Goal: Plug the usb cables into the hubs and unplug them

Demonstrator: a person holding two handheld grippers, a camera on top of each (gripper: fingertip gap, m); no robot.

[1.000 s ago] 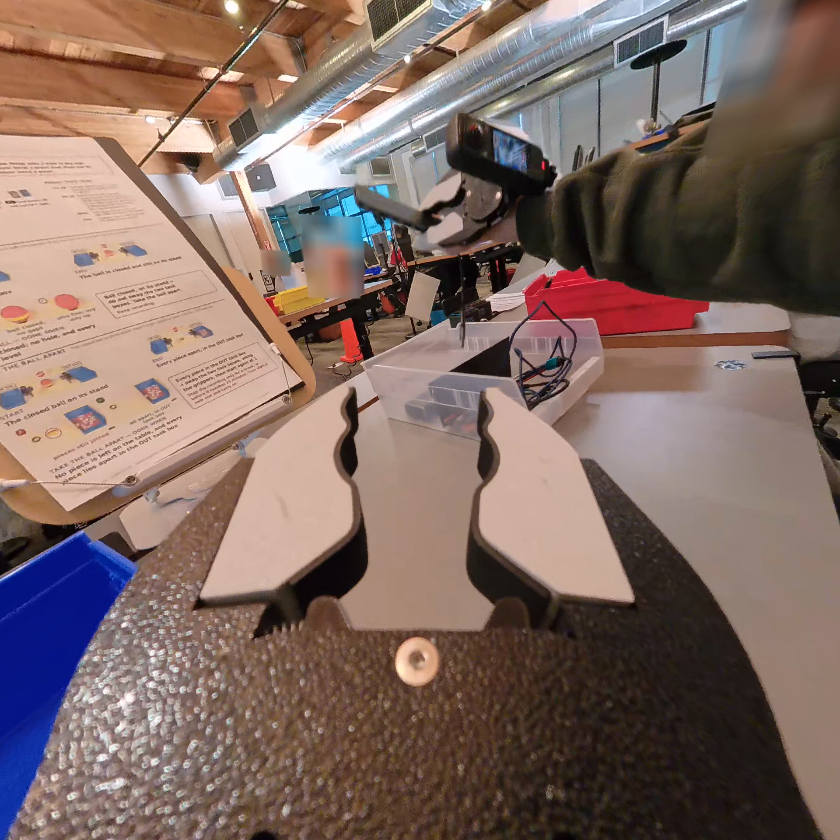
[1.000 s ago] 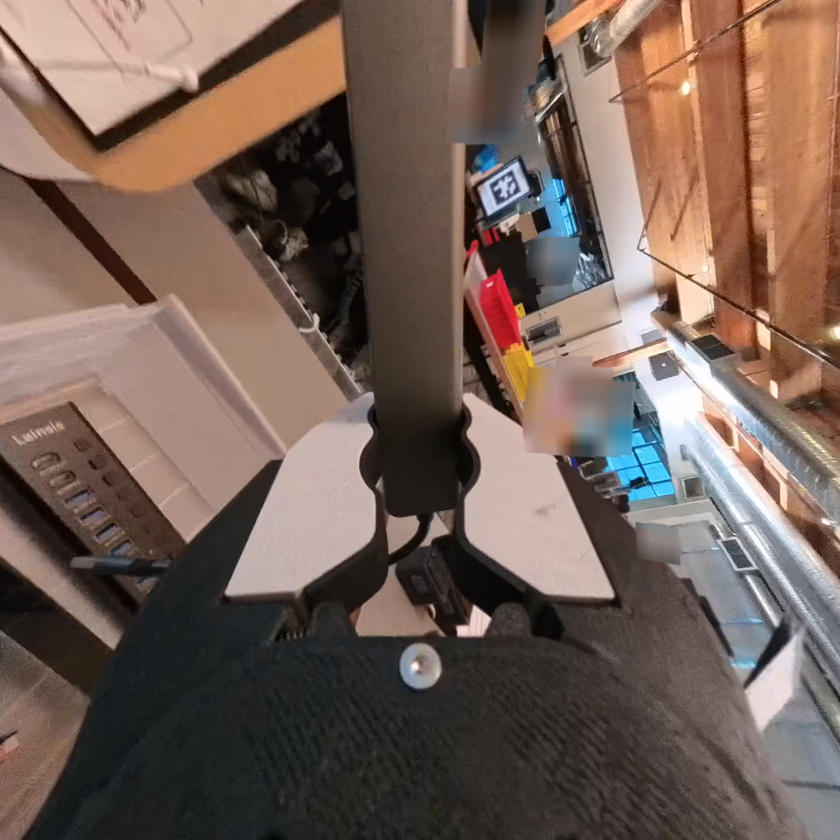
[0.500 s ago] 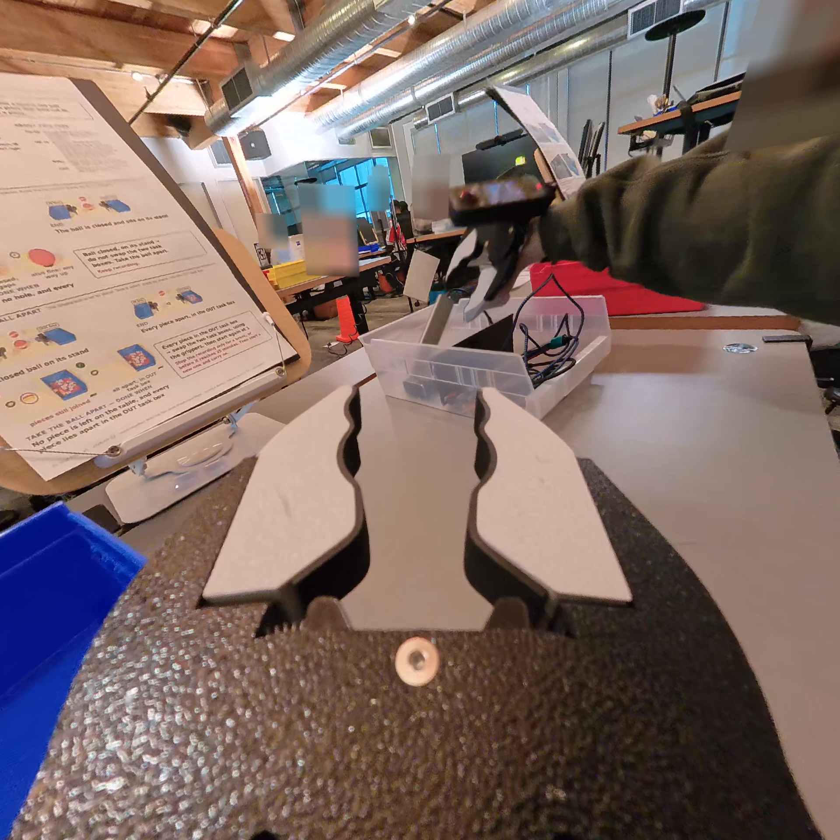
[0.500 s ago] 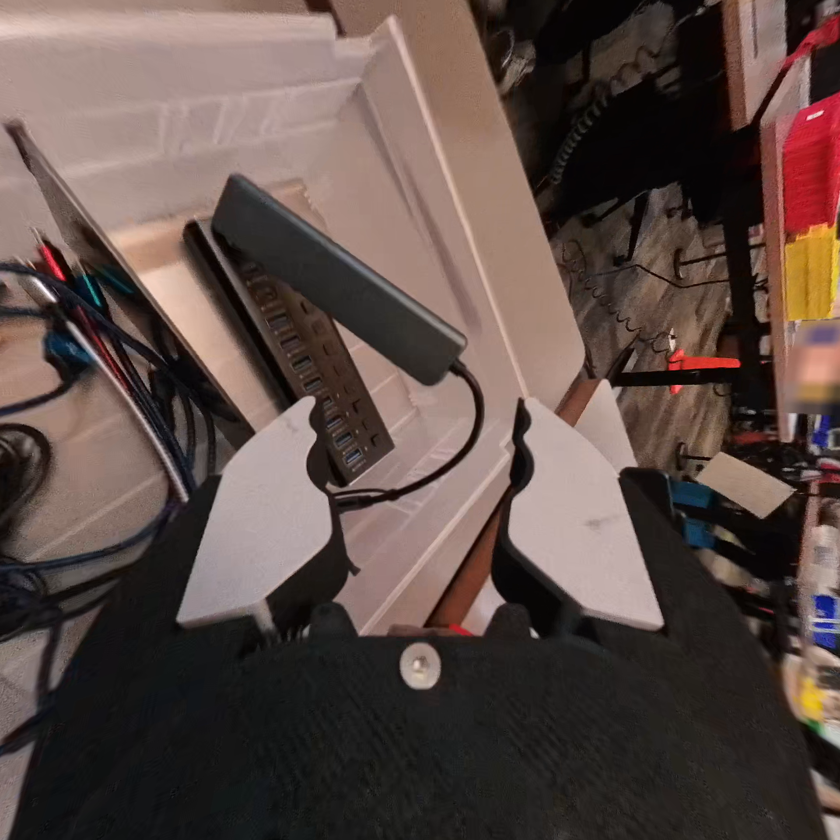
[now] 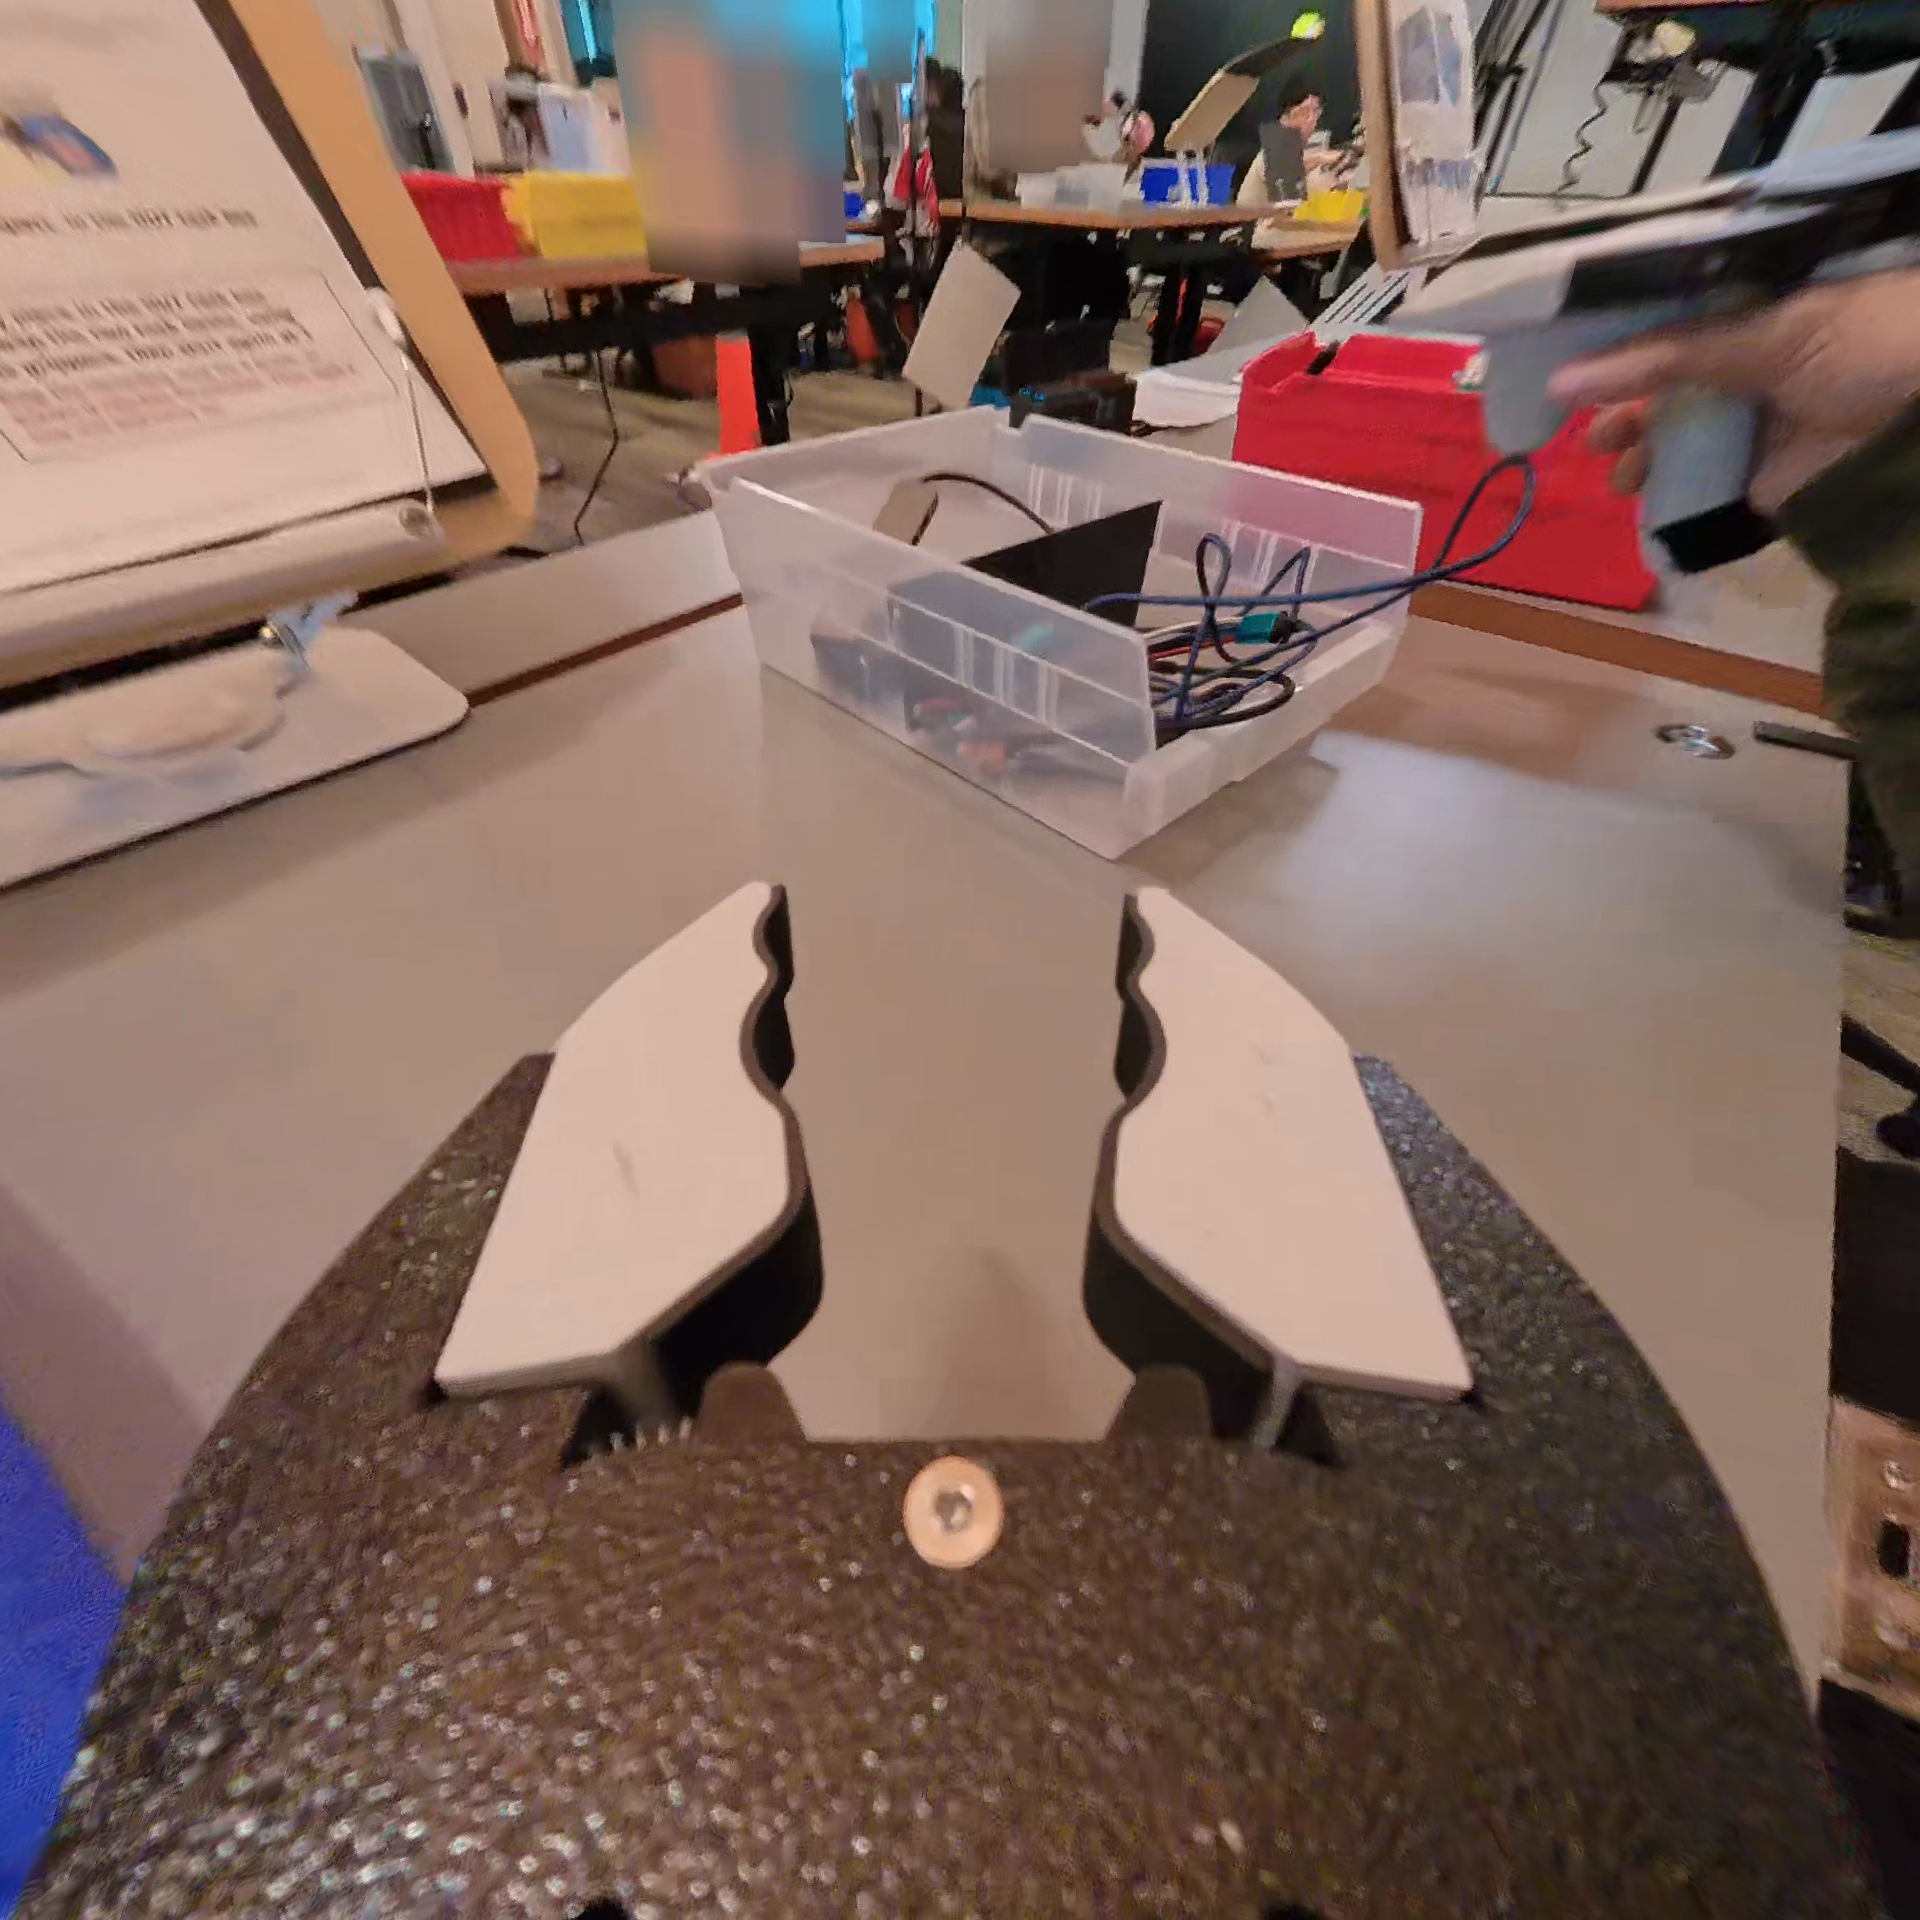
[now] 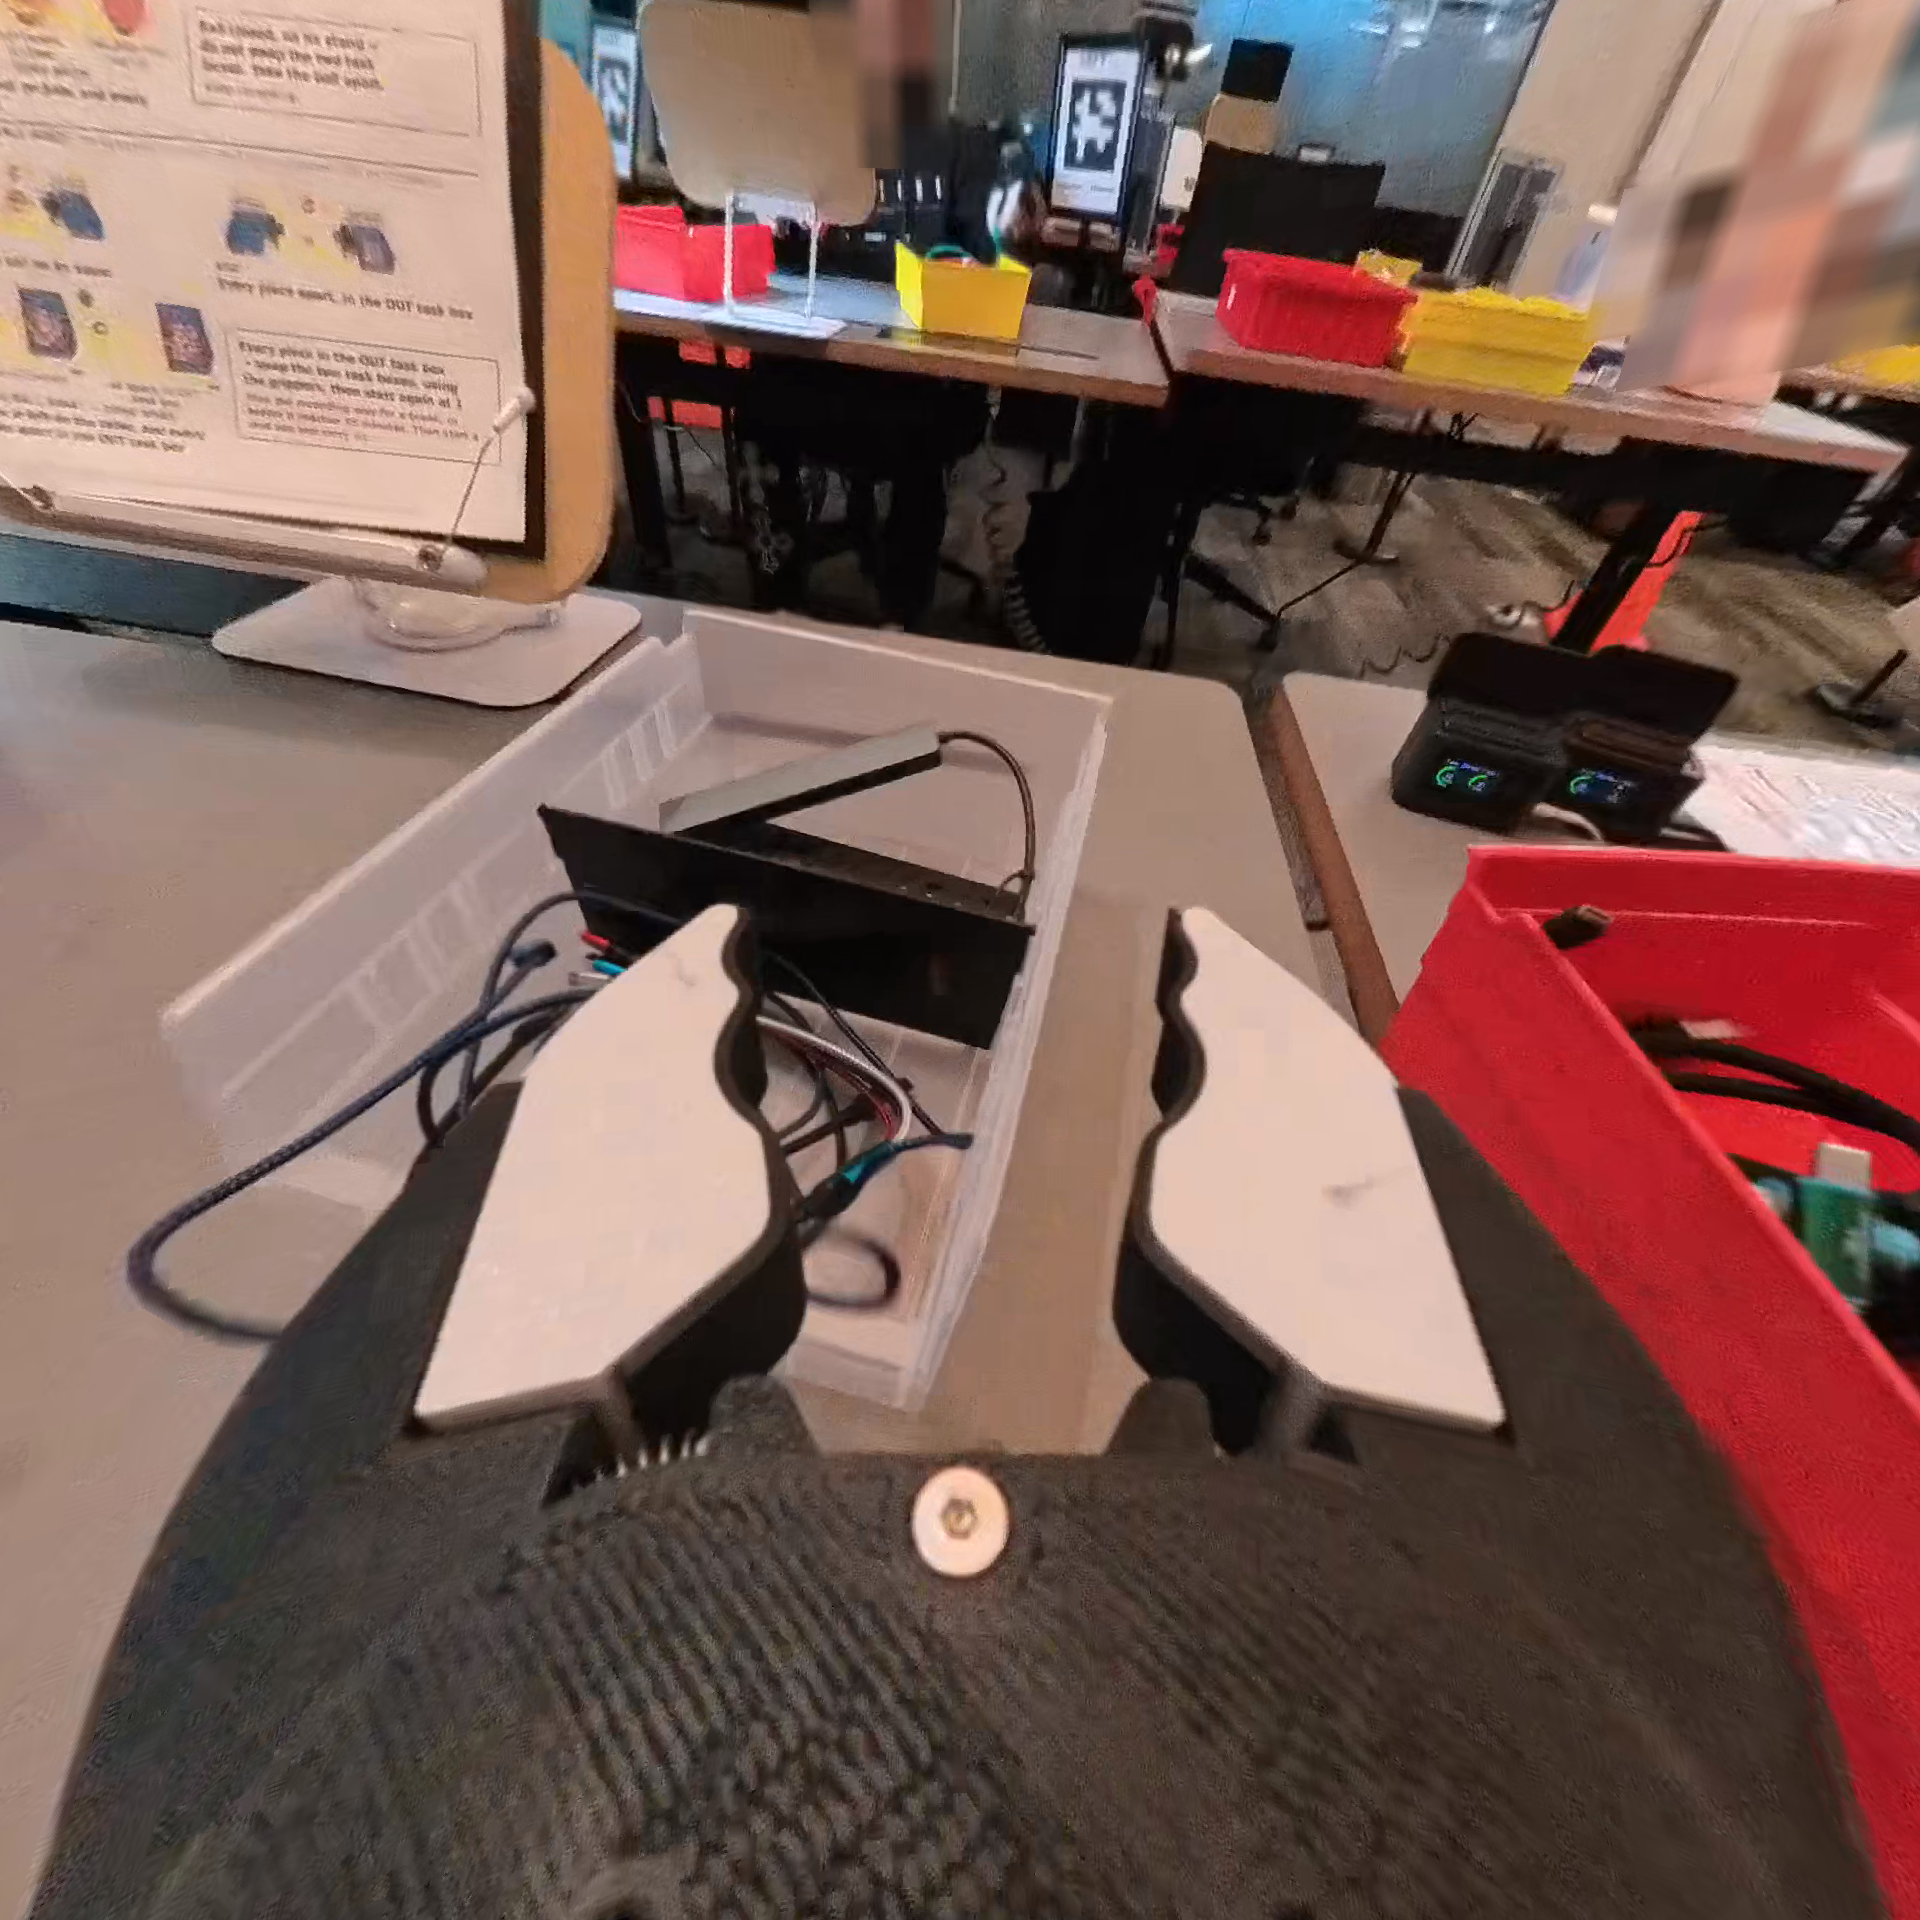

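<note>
A clear plastic bin (image 6: 343, 966) stands on the grey table. In it a slim grey hub (image 6: 800, 779) with a black lead leans on a long black hub (image 6: 790, 894). A tangle of blue, black and red usb cables (image 6: 499, 1039) lies at the bin's near end, and one blue cable loops out over the wall. My right gripper (image 6: 954, 925) is open and empty, just above that near end. My left gripper (image 5: 953, 914) is open and empty, low over the table, short of the bin (image 5: 1060, 623) and the cables (image 5: 1226, 634).
An instruction board on a stand (image 6: 260, 260) is at the left. A red bin (image 6: 1662, 1143) with cables sits close on the right, with two black charger cases (image 6: 1558, 758) behind it. A blue bin (image 5: 42, 1662) is at my left gripper's near left. A person's hand (image 5: 1808, 364) holds the right gripper.
My right gripper let go of the grey hub into the bin, then turned upright and drew back. My left gripper dropped lower and moved closer to the bin.
</note>
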